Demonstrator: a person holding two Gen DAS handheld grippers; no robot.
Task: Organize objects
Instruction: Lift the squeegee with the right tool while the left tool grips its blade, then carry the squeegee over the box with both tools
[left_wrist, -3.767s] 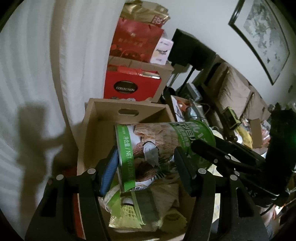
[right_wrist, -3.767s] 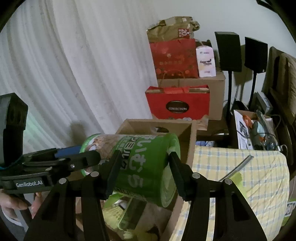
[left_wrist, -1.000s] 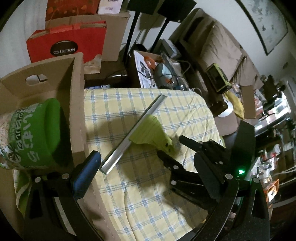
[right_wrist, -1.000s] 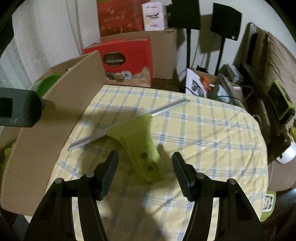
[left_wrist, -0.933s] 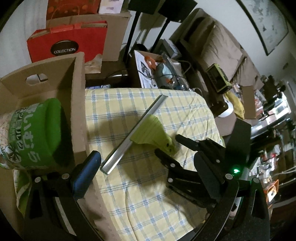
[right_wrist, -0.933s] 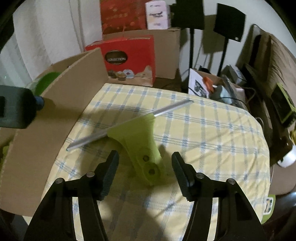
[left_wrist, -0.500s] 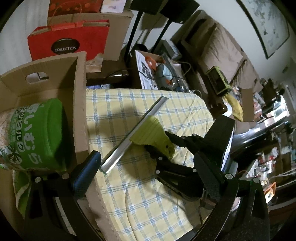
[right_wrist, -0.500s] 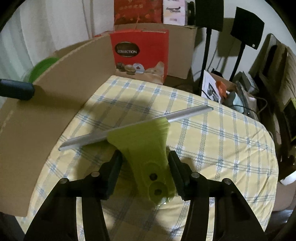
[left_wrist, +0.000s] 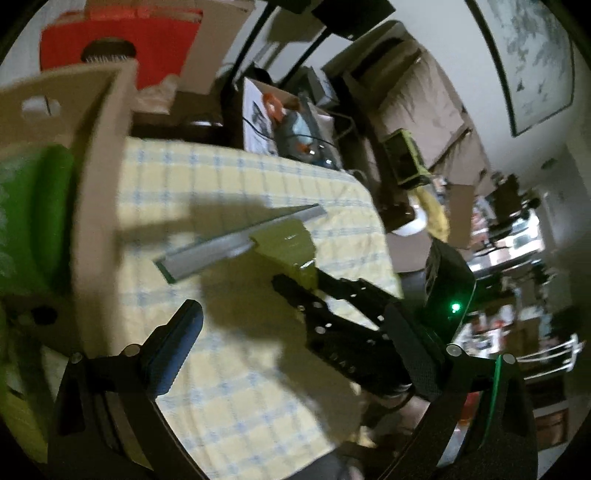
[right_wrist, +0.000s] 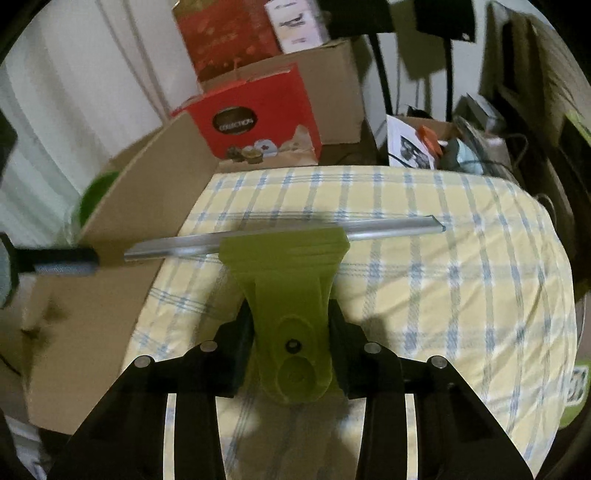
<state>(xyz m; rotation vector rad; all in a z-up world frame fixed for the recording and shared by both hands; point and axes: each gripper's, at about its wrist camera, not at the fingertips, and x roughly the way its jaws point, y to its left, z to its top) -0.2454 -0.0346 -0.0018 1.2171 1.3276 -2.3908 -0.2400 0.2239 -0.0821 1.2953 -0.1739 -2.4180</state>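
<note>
**Right wrist view: the squeegee is now gripped and off the cloth**

Right wrist view shows the right gripper (right_wrist: 291, 347) pinching the green handle of the squeegee (right_wrist: 288, 280) from both sides, in the lower middle of the frame. Half a second ago the fingers were only beside the handle and the tool lay flat on the checked cloth; now they press on it. The metal blade runs across the middle of the frame, and its left end reaches over the wall of the cardboard box (right_wrist: 147, 206) at the left. The blade looks raised above the worktop (right_wrist: 461, 295), and its shadow falls on the cloth behind it.

In the left wrist view, which is blurred by motion, the squeegee (left_wrist: 258, 240) stands in the centre with the black right gripper (left_wrist: 299, 284) holding its handle from the lower right. One second ago the blade pointed to the upper right; now it is turned and nearer to the box. The left gripper (left_wrist: 291, 347) is spread wide and holds nothing. The green can (left_wrist: 33, 218) lies inside the cardboard box (left_wrist: 99, 177) at the left edge.

I judge that the pick is done and the carry to the box has started. The blade is long, so it may catch on the box wall if it goes in flat.
</note>
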